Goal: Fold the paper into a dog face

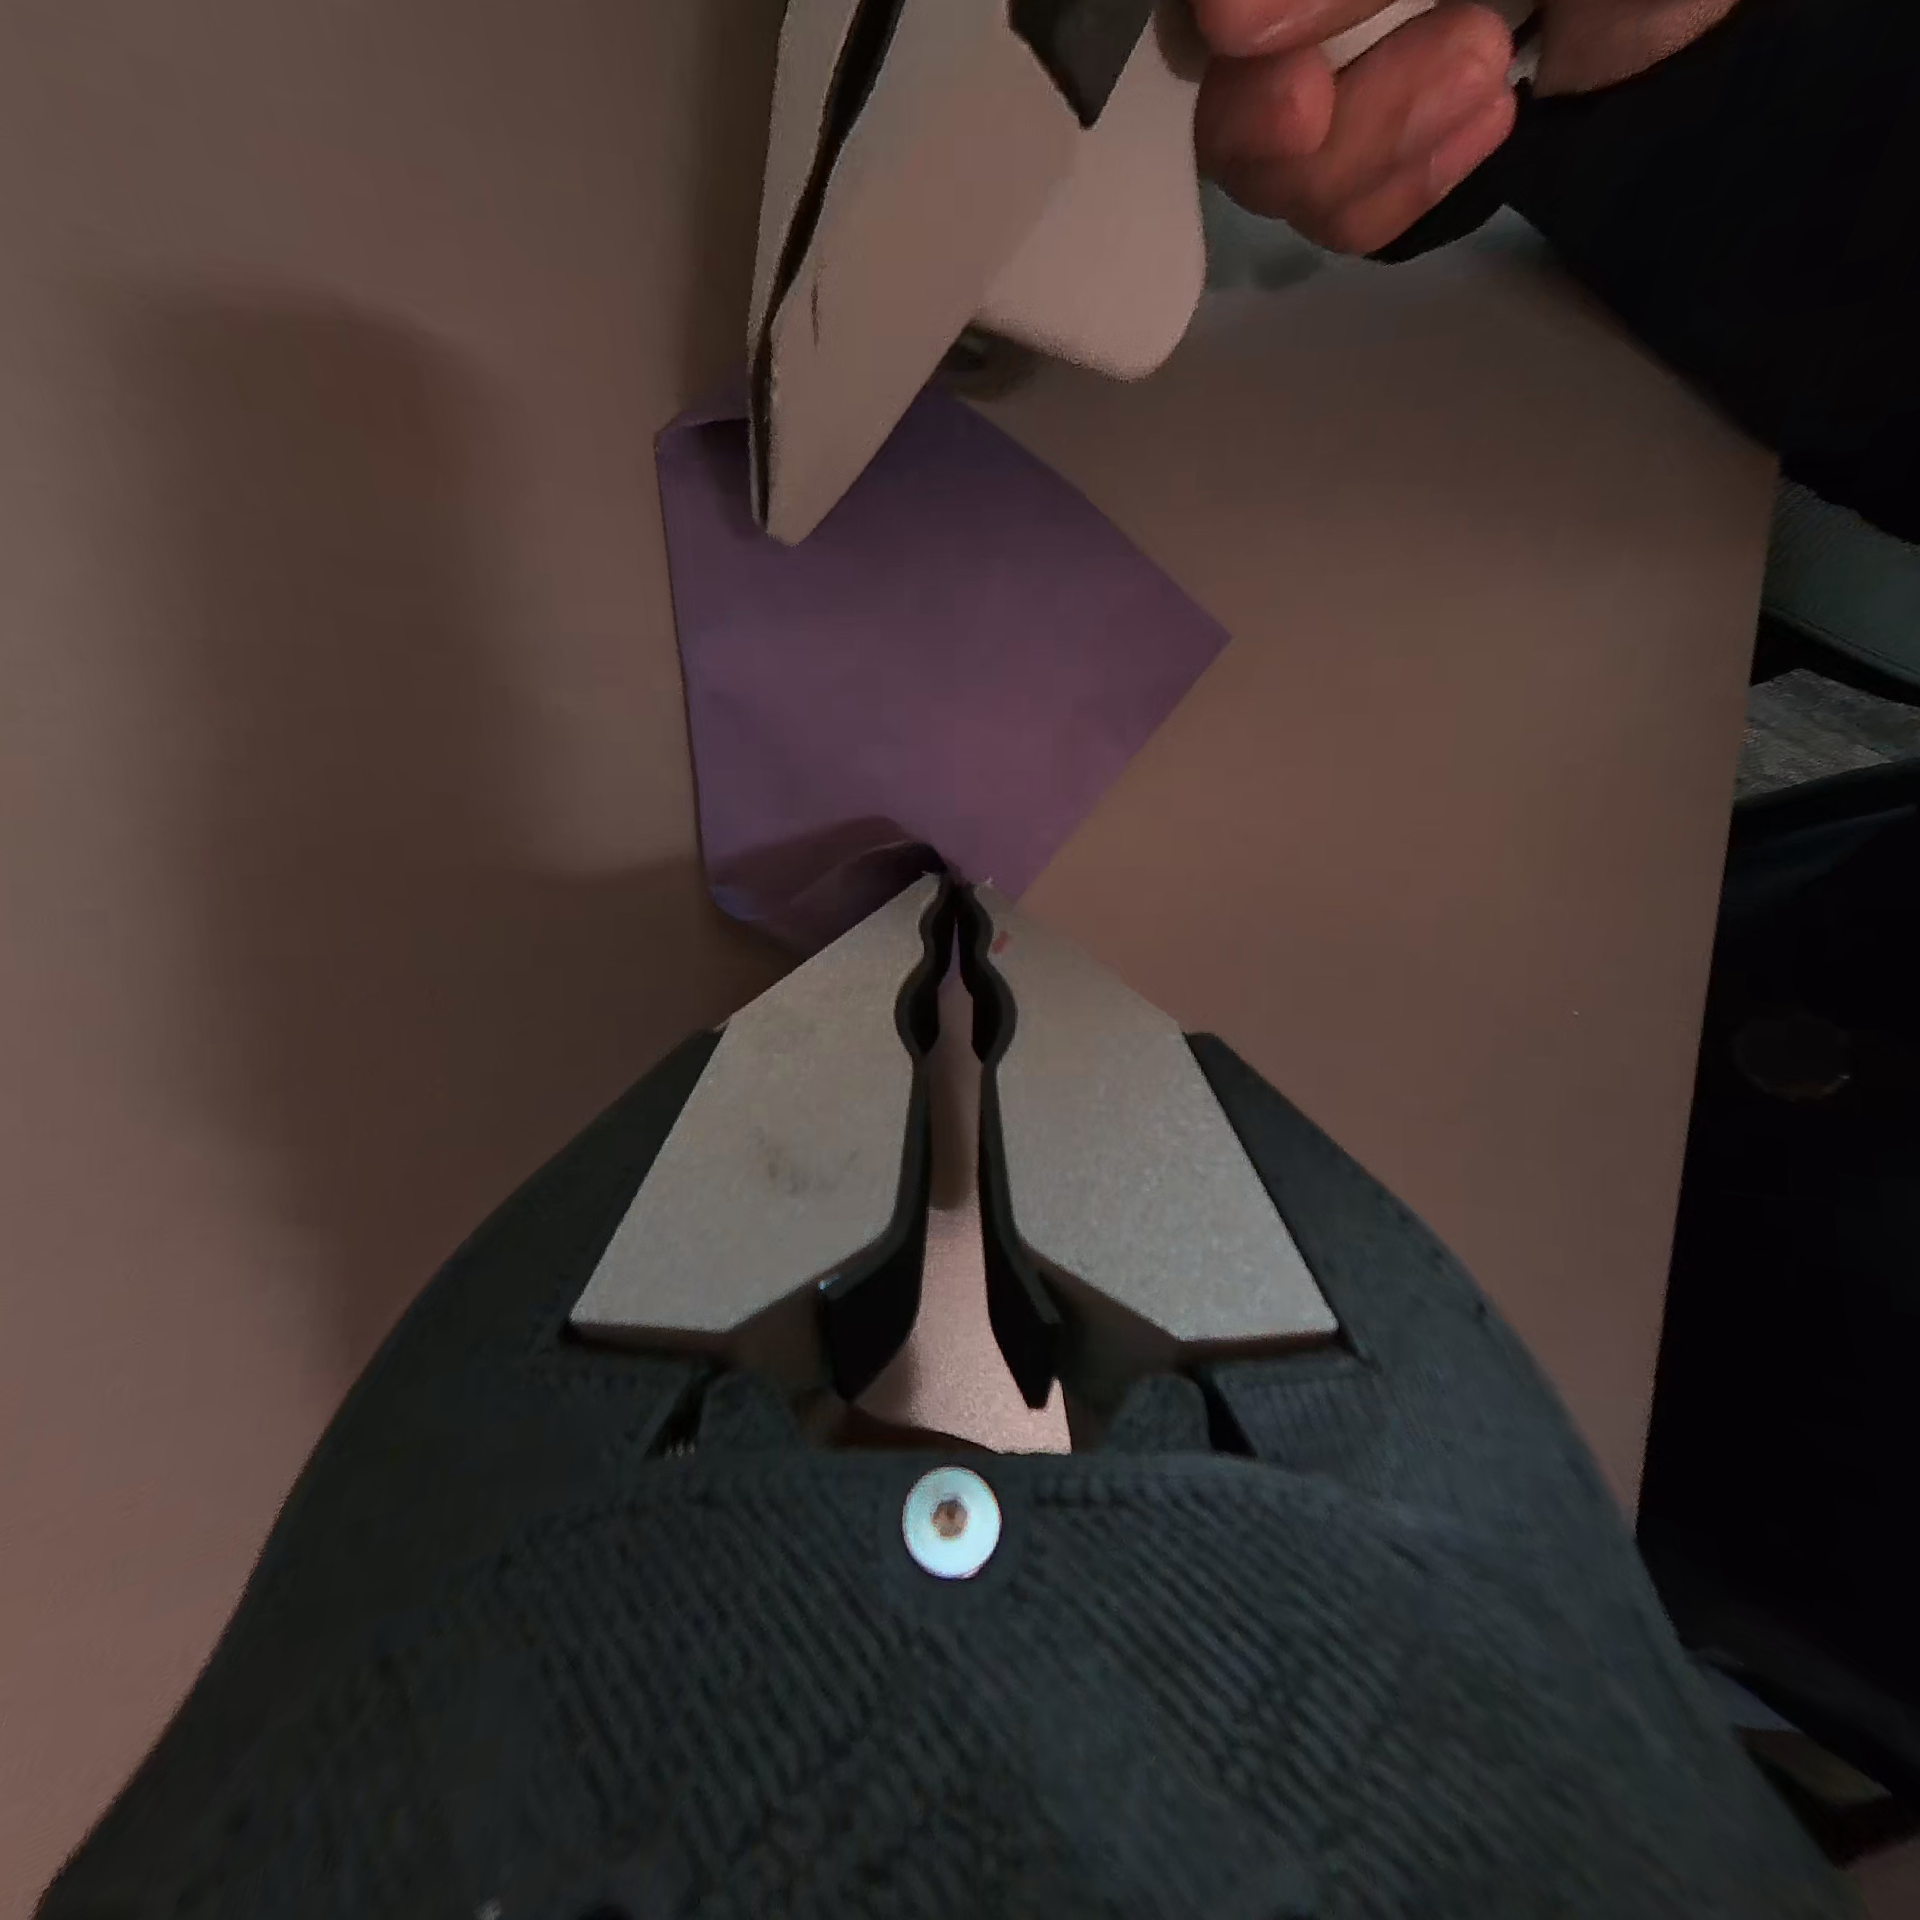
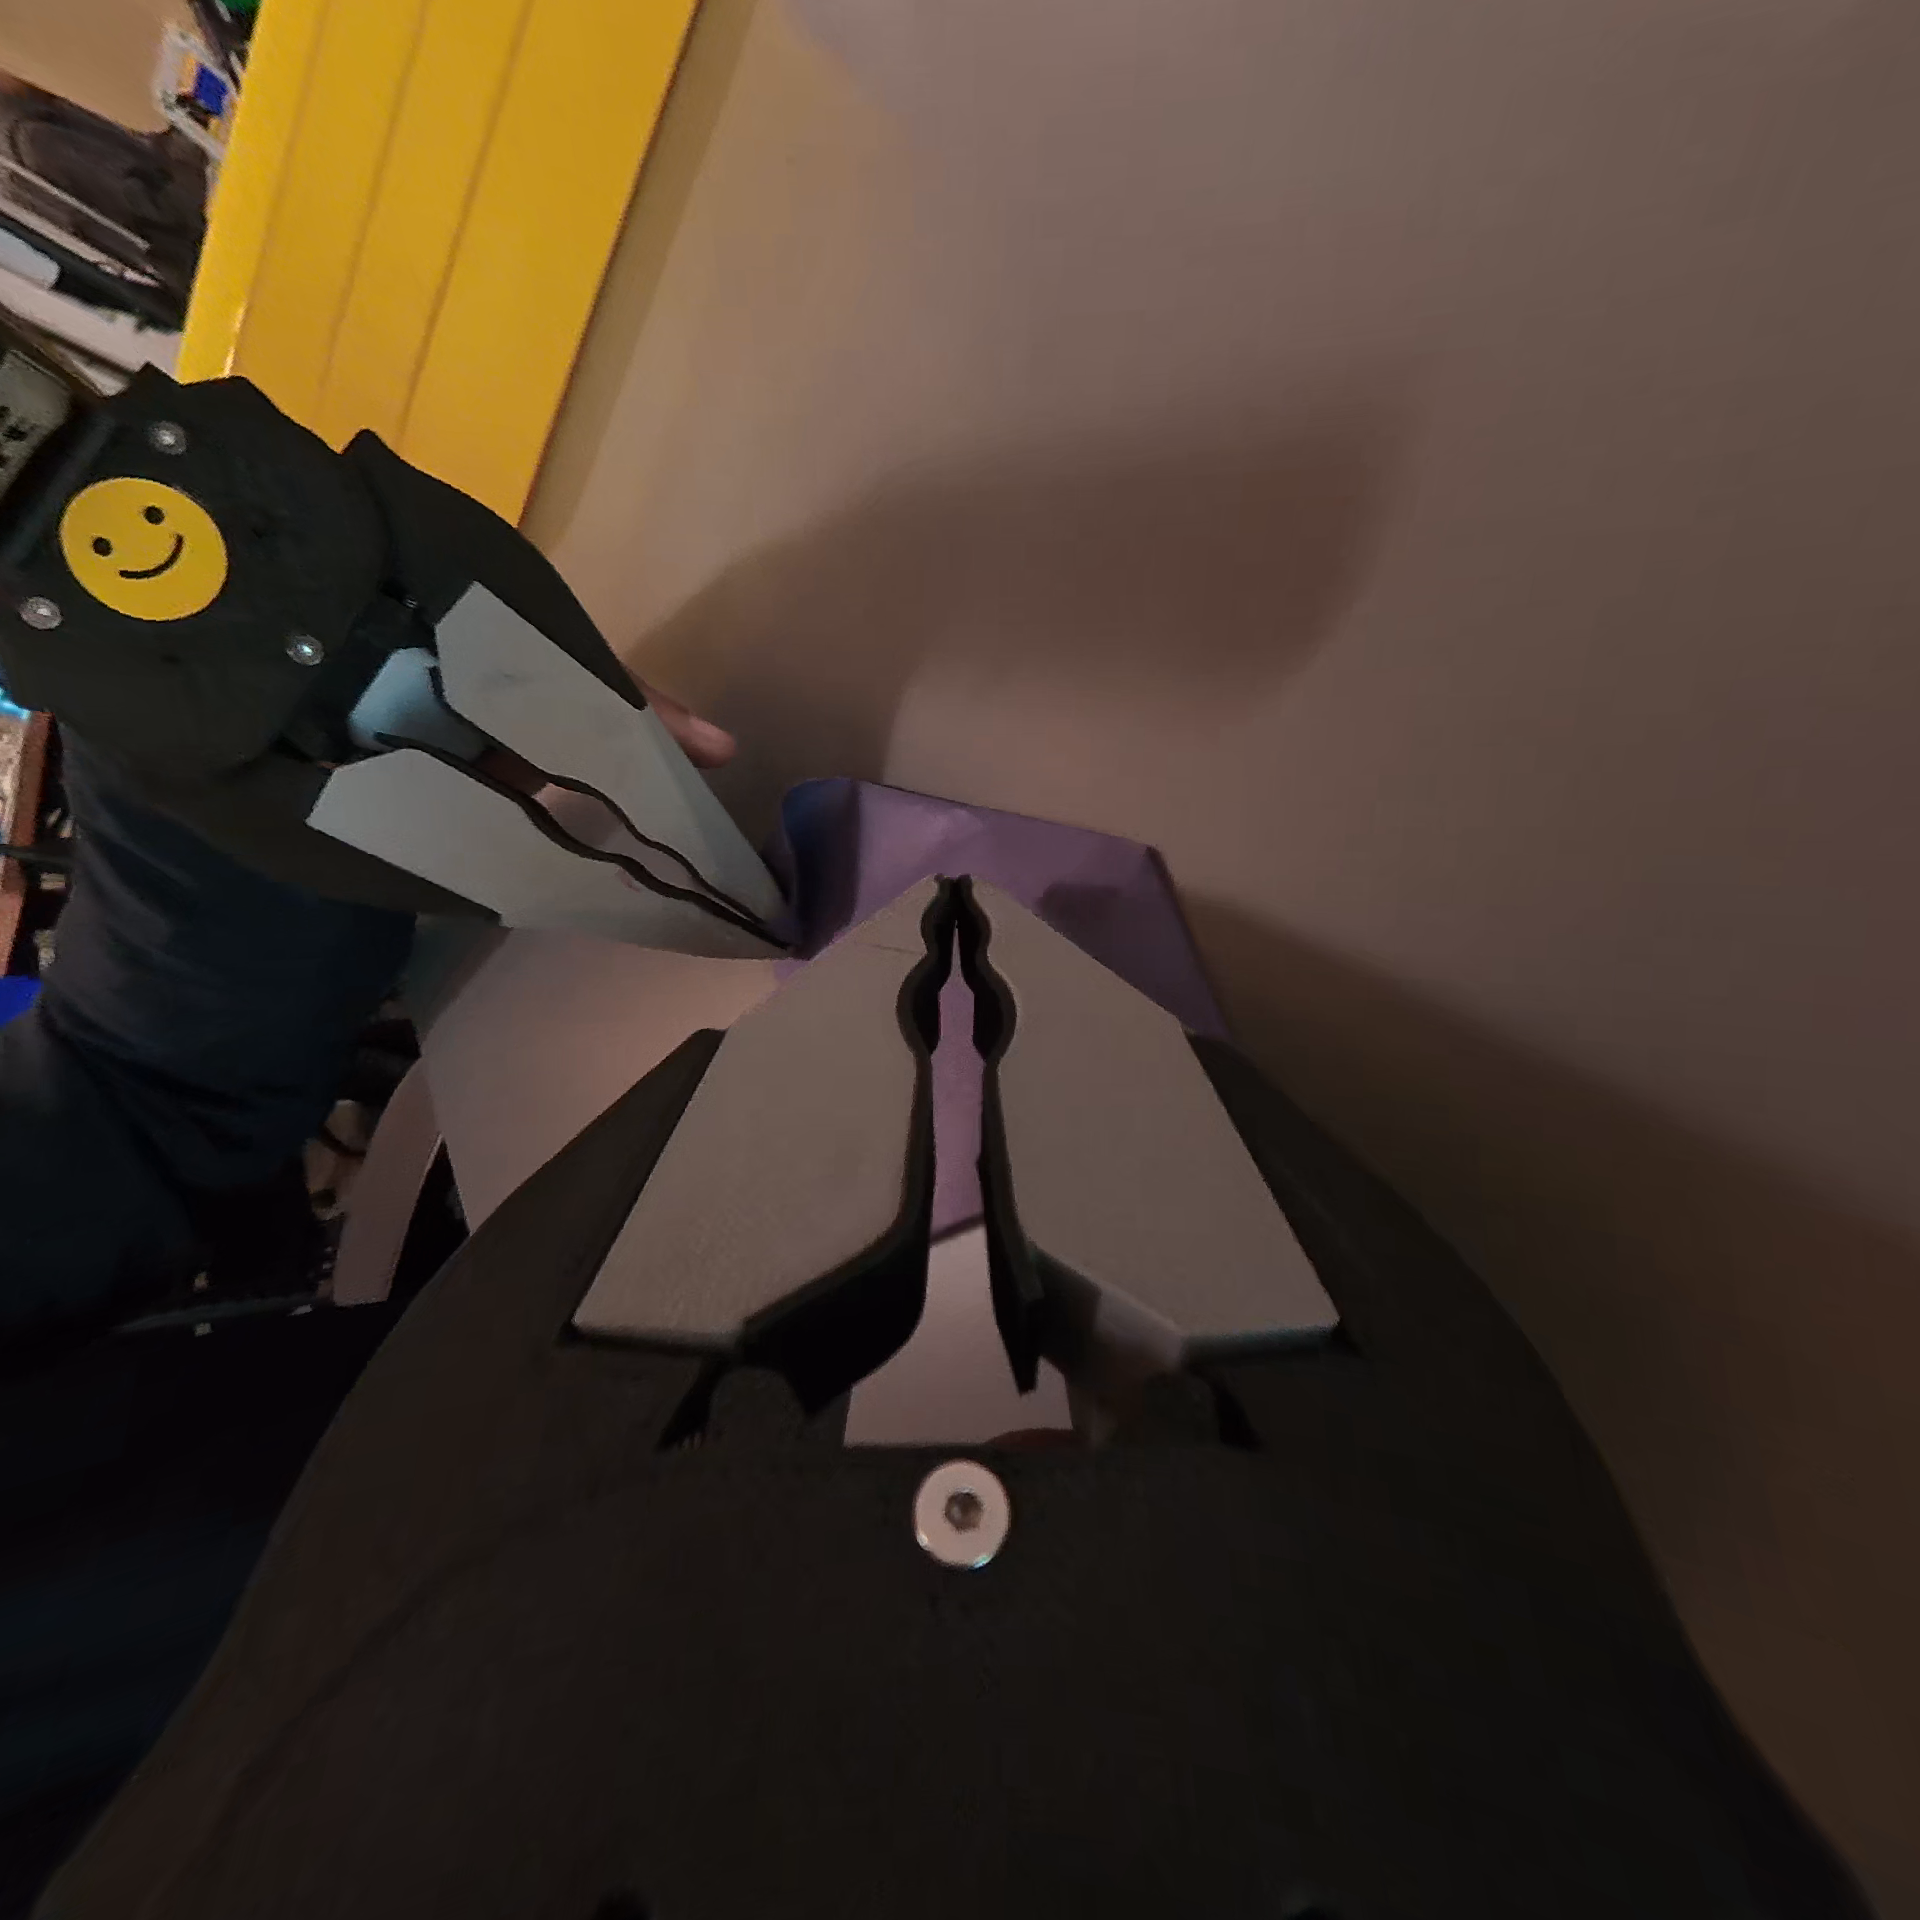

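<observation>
the right gripper (image 1: 764, 509) is covering the far corner of the purple paper (image 1: 935, 665) in the left wrist view, and its upper part is running off the top edge. the left gripper (image 1: 951, 894) is hiding the paper's near corner, so the pinch itself is not showing. in the right wrist view the gripper body is blocking most of the sheet, and the shelves (image 2: 83, 208) at top left are blurring beyond reading.

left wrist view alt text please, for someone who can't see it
The left gripper, jaws shut, pinches the near crumpled corner of a purple paper on a tan table. The right gripper, held by a hand, comes down on the paper's far corner.
</observation>
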`<state>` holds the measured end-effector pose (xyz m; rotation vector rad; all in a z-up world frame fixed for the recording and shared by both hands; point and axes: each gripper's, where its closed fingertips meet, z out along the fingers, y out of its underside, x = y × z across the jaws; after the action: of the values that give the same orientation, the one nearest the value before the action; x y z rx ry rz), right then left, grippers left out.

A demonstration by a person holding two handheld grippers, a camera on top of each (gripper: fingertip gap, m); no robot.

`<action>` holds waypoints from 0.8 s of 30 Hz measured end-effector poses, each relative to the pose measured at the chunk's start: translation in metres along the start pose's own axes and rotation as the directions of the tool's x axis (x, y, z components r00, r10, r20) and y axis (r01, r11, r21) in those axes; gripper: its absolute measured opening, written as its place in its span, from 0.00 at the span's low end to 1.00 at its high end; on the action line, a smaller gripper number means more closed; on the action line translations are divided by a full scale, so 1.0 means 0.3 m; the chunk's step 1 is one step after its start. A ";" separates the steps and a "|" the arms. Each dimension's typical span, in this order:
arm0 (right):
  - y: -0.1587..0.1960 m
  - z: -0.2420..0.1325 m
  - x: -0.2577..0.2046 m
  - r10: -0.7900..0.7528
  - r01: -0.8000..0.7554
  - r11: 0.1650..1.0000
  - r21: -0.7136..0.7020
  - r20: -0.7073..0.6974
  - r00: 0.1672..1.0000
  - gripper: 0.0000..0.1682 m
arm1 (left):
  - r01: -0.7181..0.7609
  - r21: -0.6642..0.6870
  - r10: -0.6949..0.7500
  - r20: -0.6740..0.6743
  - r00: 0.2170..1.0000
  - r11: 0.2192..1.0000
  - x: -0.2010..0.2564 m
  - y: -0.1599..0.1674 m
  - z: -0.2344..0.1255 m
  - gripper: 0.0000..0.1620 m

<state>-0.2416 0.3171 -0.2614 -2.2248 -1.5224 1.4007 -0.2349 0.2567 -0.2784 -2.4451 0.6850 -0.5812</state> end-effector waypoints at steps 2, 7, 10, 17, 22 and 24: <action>-0.010 0.029 -0.034 -0.007 0.007 1.000 -0.015 0.030 1.000 0.00 | -0.009 -0.002 0.009 0.006 1.000 1.000 0.000 0.000 0.000 0.00; -0.037 0.097 -0.118 -0.057 0.062 0.996 -0.069 0.061 0.996 0.00 | -0.034 -0.007 0.034 0.029 0.999 0.999 0.000 0.001 0.000 0.00; -0.044 0.132 -0.156 -0.088 0.095 0.989 -0.117 0.062 0.994 0.00 | -0.052 -0.014 0.052 0.042 0.998 0.999 0.001 0.003 -0.001 0.00; -0.009 0.185 -0.150 -0.116 0.117 0.959 -0.258 0.019 0.993 0.00 | -0.072 -0.020 0.073 0.060 0.996 0.997 0.003 0.006 -0.002 0.00; 0.007 0.175 -0.140 -0.111 0.106 0.938 -0.329 0.005 0.994 0.00 | -0.081 -0.026 0.083 0.072 0.994 0.996 0.003 0.006 -0.002 0.00; 0.020 0.166 -0.127 -0.120 0.107 0.929 -0.354 -0.015 0.993 0.00 | -0.082 -0.027 0.084 0.067 0.994 0.996 0.007 0.008 -0.002 0.00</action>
<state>-0.2765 0.2654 -0.2692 -2.2855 -1.9904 1.1196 -0.2344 0.2534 -0.2789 -2.4338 0.7662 -0.4579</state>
